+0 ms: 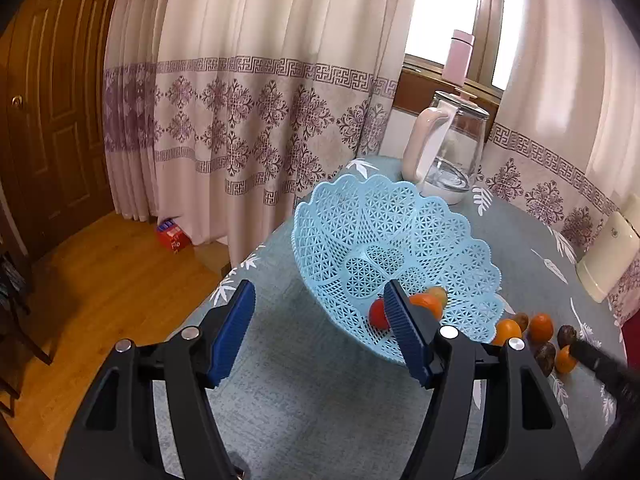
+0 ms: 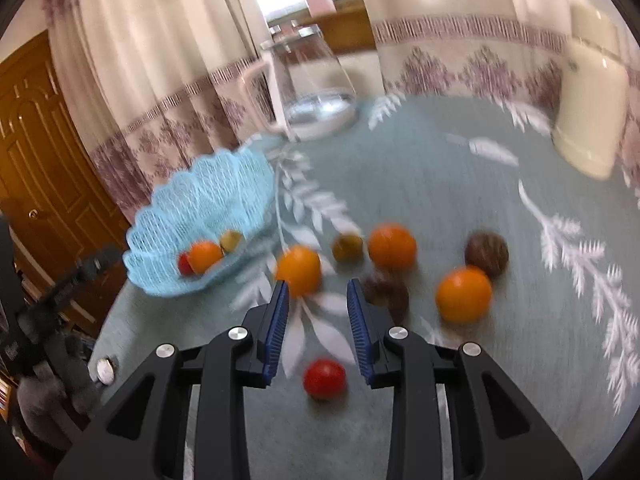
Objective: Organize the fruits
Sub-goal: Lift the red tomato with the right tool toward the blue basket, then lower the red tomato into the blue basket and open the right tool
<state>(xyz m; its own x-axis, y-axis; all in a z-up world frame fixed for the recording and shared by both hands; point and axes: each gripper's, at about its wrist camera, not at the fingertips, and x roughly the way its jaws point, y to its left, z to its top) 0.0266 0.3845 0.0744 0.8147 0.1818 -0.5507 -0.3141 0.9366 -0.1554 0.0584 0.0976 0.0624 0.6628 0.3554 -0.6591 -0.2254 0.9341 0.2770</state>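
Note:
A light blue lattice basket stands tilted on the teal tablecloth, holding a red fruit, an orange and a greenish fruit. My left gripper is open in front of it, its right finger overlapping the near rim. To the right, loose oranges and brown fruits lie on the cloth. My right gripper is open above them. A red fruit rests on the cloth under the gap between its fingers, untouched.
A glass kettle with a pink handle stands behind the basket, a pink bottle on the sill. A cream appliance sits at the far right. The table edge drops to wooden floor on the left.

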